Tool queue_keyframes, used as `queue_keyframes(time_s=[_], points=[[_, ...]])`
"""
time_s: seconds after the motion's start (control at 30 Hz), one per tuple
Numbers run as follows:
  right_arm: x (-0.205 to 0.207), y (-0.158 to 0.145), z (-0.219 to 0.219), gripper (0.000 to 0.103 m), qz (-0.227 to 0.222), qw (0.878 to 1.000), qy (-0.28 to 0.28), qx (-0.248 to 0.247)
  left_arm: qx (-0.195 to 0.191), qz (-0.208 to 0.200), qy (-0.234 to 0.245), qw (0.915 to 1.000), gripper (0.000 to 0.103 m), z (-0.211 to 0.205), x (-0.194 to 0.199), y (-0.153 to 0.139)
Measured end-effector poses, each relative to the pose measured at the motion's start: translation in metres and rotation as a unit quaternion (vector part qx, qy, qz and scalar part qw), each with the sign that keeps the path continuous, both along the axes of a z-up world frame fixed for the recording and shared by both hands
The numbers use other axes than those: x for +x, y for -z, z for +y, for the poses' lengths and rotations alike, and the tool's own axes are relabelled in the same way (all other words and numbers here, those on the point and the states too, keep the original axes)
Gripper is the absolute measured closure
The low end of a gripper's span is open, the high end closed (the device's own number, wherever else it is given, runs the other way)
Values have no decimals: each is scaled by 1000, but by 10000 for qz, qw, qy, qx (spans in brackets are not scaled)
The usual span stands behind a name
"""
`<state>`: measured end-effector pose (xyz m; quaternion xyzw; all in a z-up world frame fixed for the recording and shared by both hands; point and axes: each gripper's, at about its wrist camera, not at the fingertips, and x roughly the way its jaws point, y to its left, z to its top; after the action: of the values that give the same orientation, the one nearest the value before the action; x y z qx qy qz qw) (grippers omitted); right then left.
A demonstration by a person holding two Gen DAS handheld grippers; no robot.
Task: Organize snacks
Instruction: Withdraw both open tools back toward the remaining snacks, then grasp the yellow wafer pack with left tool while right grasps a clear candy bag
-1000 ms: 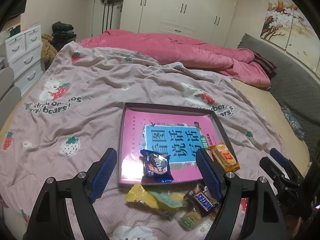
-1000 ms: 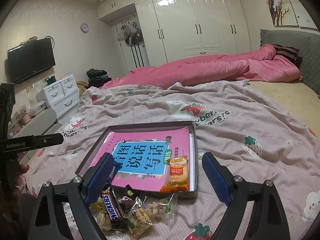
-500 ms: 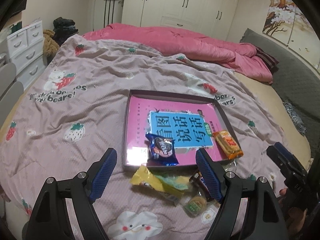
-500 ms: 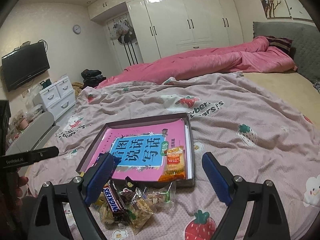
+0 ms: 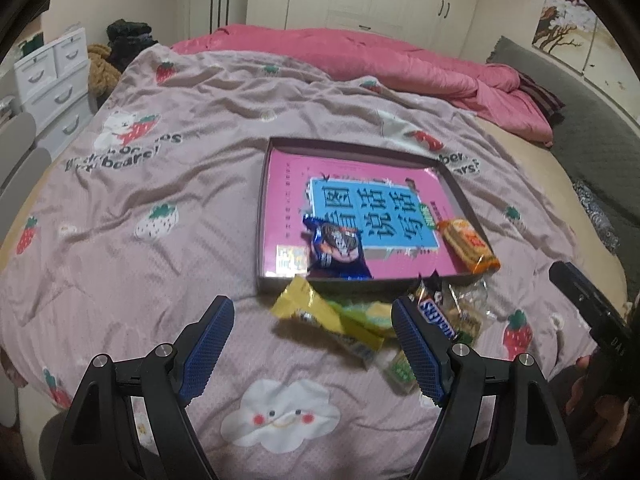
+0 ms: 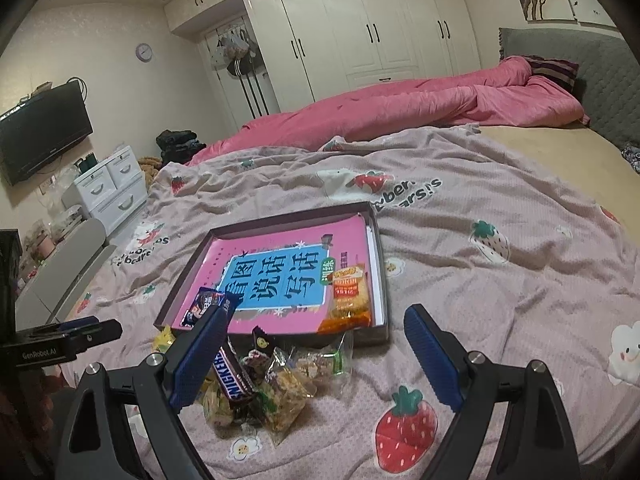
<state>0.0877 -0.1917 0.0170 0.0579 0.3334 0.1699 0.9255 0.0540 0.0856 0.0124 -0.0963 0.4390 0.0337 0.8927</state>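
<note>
both fingers wide, empty; yellow packet clear only in left view

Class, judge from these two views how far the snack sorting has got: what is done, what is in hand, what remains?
Done: a blue packet and an orange cracker pack lie in the tray. In hand: nothing; the left tongs and right tongs are open and empty. Left: the Snickers bar, yellow packet and clear bags on the bedspread.

Bedroom under warm indoor light, wide bed with strawberry-print cover, pink duvet bunched at the far side, grey headboard right, white wardrobe along the far wall, white drawers left, television and clock on the left wall
</note>
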Motion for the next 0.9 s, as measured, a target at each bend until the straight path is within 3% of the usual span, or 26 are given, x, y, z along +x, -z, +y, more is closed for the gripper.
queue_keyframes(time_s=[0.33, 0.9], points=[[-8, 4, 5, 13, 148, 9999, -18, -39, 70, 163, 47, 9998, 21, -3, -5, 8], [-19, 38, 17, 13, 976, 9949, -60, -239, -77, 699, 53, 9975, 21, -7, -6, 44]])
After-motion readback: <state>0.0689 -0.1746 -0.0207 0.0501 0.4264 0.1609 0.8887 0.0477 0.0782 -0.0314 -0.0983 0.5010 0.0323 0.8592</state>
